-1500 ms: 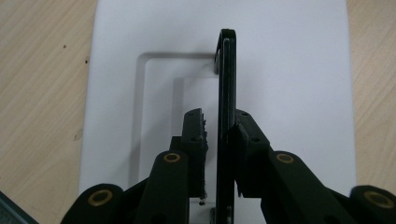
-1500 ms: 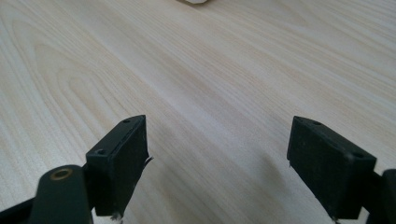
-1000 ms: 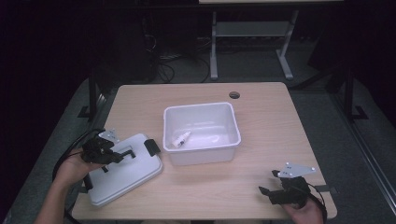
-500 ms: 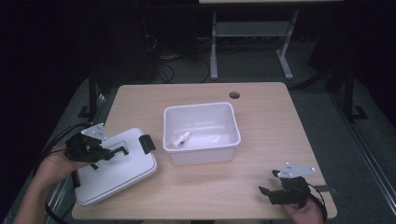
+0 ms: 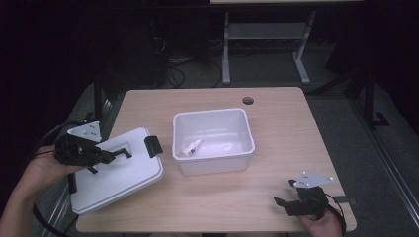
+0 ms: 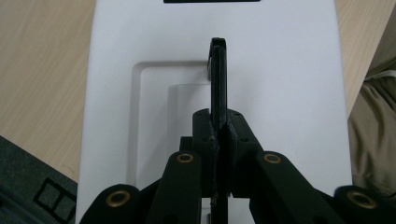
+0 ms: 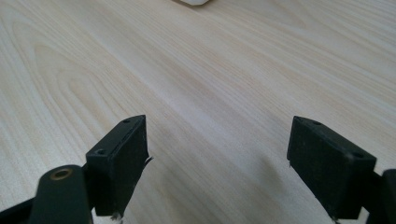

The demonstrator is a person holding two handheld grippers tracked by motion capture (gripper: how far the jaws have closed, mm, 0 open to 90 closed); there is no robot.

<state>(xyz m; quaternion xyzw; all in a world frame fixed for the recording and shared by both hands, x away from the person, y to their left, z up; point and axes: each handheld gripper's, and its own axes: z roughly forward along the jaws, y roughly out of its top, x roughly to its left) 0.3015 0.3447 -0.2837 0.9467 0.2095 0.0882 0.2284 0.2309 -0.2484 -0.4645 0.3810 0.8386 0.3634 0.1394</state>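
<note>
A white lid [image 5: 123,177] with a black clasp [image 5: 153,146] hangs tilted over the table's left edge. My left gripper [image 5: 107,156] is shut on the lid's thin black handle [image 5: 122,152]. In the left gripper view the jaws pinch the handle [image 6: 218,79] edge-on, with my left gripper [image 6: 219,135] above the lid [image 6: 285,74]. An open white bin [image 5: 213,114] stands mid-table with a small white bottle [image 5: 191,147] lying inside. Near the front right corner my right gripper [image 5: 285,205] stands open, and in its own view my right gripper [image 7: 217,158] has only bare wood [image 7: 210,70] between its jaws.
The wooden table [image 5: 286,128] has a round cable hole [image 5: 248,100] at the back. Beyond it stand a metal frame [image 5: 267,44] and loose cables [image 5: 183,74] on the dark floor. A cable trails from the left gripper off the table's left side.
My left gripper has risen and drawn to the left with the lid hanging from its handle, so the lid now overhangs the table's left edge. The right gripper has stayed still.
</note>
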